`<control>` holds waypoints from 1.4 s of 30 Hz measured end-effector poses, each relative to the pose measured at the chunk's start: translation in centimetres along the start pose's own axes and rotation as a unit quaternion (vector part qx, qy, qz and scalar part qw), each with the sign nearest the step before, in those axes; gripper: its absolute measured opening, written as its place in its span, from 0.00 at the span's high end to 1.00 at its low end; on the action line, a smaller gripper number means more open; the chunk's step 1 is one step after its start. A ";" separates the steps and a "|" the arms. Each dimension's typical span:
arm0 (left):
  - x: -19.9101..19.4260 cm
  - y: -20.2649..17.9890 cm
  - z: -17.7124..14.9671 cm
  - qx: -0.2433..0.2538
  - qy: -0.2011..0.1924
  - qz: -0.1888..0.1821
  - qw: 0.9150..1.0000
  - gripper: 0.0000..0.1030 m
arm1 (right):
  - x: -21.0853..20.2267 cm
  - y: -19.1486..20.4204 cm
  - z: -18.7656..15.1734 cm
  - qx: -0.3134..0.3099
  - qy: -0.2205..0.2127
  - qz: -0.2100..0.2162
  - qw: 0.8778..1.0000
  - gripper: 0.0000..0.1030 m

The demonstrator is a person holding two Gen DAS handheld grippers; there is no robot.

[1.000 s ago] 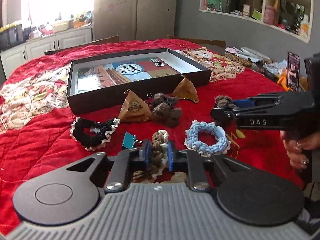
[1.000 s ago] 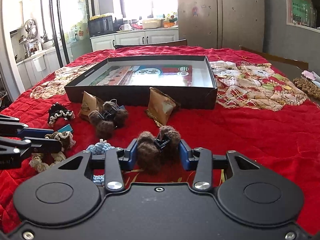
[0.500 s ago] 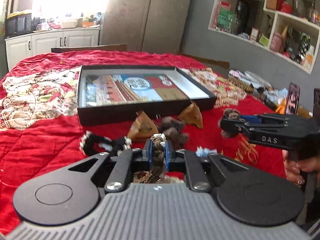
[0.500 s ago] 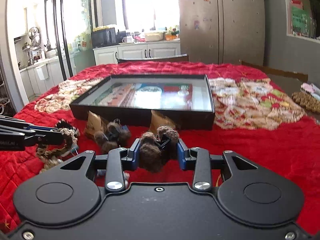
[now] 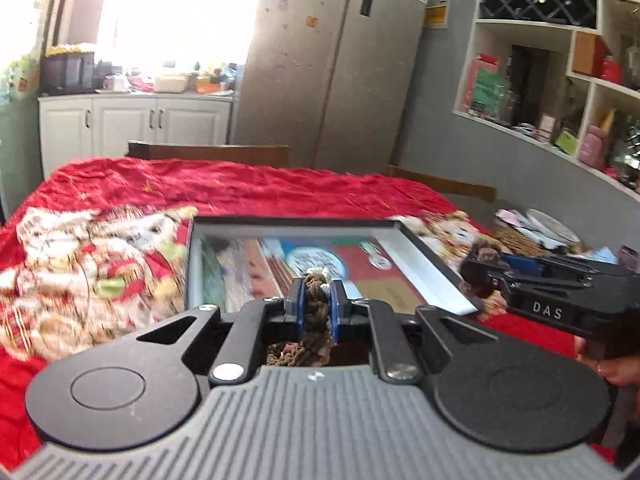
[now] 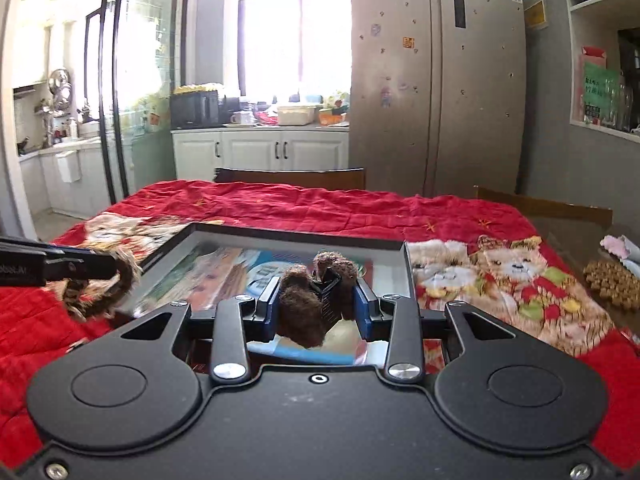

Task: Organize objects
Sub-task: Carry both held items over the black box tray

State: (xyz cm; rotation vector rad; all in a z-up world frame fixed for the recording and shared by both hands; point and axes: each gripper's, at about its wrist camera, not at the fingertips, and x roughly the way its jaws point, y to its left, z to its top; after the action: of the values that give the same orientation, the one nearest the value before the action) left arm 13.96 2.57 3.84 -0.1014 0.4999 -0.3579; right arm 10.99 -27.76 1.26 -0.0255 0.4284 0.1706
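Left tongs (image 5: 317, 304) clamped on brown braided scrunchie (image 5: 316, 300); right tongs (image 6: 317, 306) clamped on furry brown hair clip (image 6: 308, 300). Both held above black tray (image 6: 300, 236), mid-surface. Advise lowering each inside the rim, apart, before releasing.

Home kitchen – fridge (image 6: 436, 80), cabinets (image 6: 260, 154), microwave (image 6: 195, 109).
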 end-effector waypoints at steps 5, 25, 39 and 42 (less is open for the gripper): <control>3.2 0.6 1.7 0.000 -0.007 0.033 0.999 0.85 | 4.2 0.0 1.0 0.004 0.008 -0.006 1.000 0.66; 14.3 0.7 3.2 0.036 0.039 0.100 0.994 0.84 | 16.2 0.7 1.9 -0.015 0.051 0.000 0.999 0.66; 17.2 0.7 3.1 0.041 0.075 0.105 0.991 0.82 | 19.1 0.2 1.6 -0.006 0.089 0.017 0.996 0.66; 17.6 0.6 3.1 0.044 0.082 0.107 0.990 0.80 | 19.6 0.2 1.5 -0.009 0.101 0.018 0.995 0.66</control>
State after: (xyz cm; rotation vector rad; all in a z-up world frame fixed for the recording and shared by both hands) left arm 30.02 -3.22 -1.52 0.0675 0.6503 -0.1785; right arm 29.10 -24.39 -5.49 -0.0523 0.6299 0.2076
